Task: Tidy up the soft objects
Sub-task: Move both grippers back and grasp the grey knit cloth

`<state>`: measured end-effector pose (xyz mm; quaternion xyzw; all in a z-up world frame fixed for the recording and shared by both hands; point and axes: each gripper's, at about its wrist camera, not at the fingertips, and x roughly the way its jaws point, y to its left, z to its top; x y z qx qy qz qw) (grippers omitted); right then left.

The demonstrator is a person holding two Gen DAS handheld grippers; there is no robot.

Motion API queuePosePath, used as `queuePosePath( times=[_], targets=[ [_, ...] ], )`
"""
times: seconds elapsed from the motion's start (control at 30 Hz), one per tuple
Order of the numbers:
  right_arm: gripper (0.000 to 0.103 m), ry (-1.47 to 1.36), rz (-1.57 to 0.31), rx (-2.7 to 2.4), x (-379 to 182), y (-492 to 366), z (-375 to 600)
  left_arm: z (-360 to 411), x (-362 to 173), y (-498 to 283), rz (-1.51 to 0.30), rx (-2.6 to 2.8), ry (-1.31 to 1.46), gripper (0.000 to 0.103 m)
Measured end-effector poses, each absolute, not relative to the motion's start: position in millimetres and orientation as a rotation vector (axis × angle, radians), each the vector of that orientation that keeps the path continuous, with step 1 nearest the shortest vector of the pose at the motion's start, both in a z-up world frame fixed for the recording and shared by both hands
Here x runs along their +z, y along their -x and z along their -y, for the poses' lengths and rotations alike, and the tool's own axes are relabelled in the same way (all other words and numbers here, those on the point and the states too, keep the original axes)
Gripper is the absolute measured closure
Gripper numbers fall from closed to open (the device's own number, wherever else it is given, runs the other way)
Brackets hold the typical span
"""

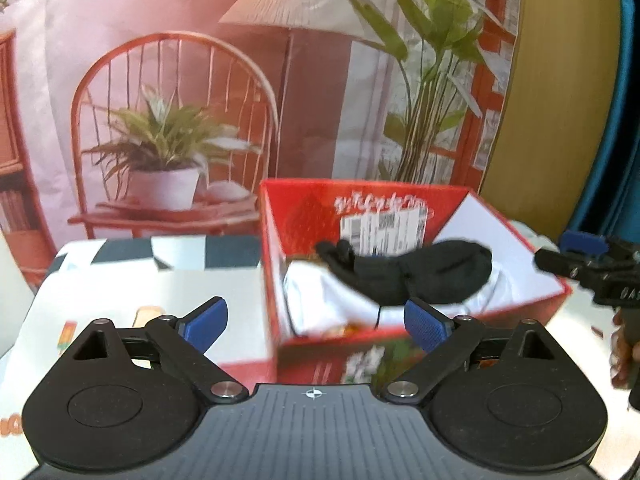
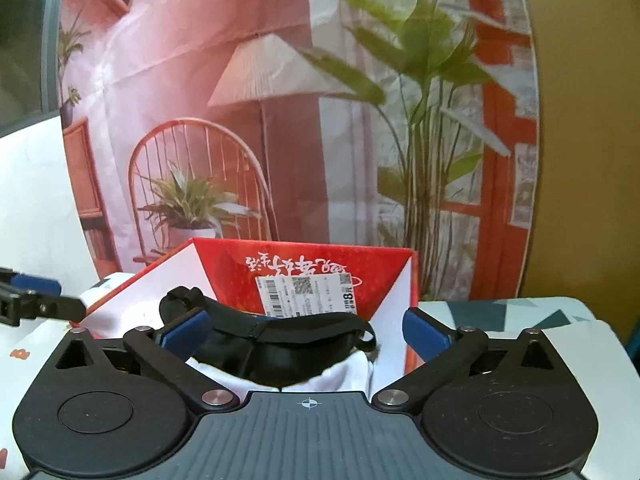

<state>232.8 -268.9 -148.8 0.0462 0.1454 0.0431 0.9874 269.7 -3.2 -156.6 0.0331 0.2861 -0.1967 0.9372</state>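
A red cardboard box [image 1: 316,350] [image 2: 240,258] stands open on the table. Inside it a black soft item [image 1: 416,270] [image 2: 288,344] lies on top of white cloth [image 1: 316,300] [image 2: 352,368]. My left gripper [image 1: 316,322] is open at the box's near left corner, nothing between its blue pads [image 1: 206,320]. My right gripper [image 2: 306,334] is open too, in front of the box, its pads apart from the black item behind them. The right gripper [image 1: 588,264] shows at the box's right side in the left wrist view; the left gripper [image 2: 36,300] shows at the far left in the right wrist view.
A printed backdrop [image 1: 200,100] with a chair, lamp and plants hangs behind the table. The tablecloth [image 1: 140,276] is white with dark patches. A hand [image 1: 624,356] holds the right gripper's handle. A white label [image 2: 308,294] sticks on the box's inner wall.
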Motion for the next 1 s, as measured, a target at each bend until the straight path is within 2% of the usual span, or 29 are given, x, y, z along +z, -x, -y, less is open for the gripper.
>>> queuePosePath(
  times=[0.33,0.43,0.67,0.8,0.87,0.93,1.0],
  targets=[
    [0.0,-0.146,-0.268,0.035,-172,-188,282,-11,-193,-255,-0.679,-0.404,0.005,0.01],
    [0.0,-0.135,-0.269,0.017,-180,-180,284,-10,-206,-257,-0.704,-0.397,0.03,0.014],
    [0.0,-0.115,-0.369,-0.018,-219,-180,281,-3,-232,-270,-0.761,-0.379,0.103,0.035],
    [0.0,-0.126,-0.426,-0.048,-243,-188,279,2,-247,-280,-0.801,-0.376,0.128,0.055],
    [0.0,-0.139,-0.446,-0.061,-252,-192,279,7,-252,-281,-0.813,-0.372,0.113,0.058],
    [0.0,-0.141,-0.466,-0.07,-259,-197,278,9,-257,-281,-0.822,-0.37,0.099,0.068],
    [0.0,-0.143,-0.487,-0.071,-266,-199,276,8,-261,-280,-0.836,-0.372,0.094,0.069]
  ],
)
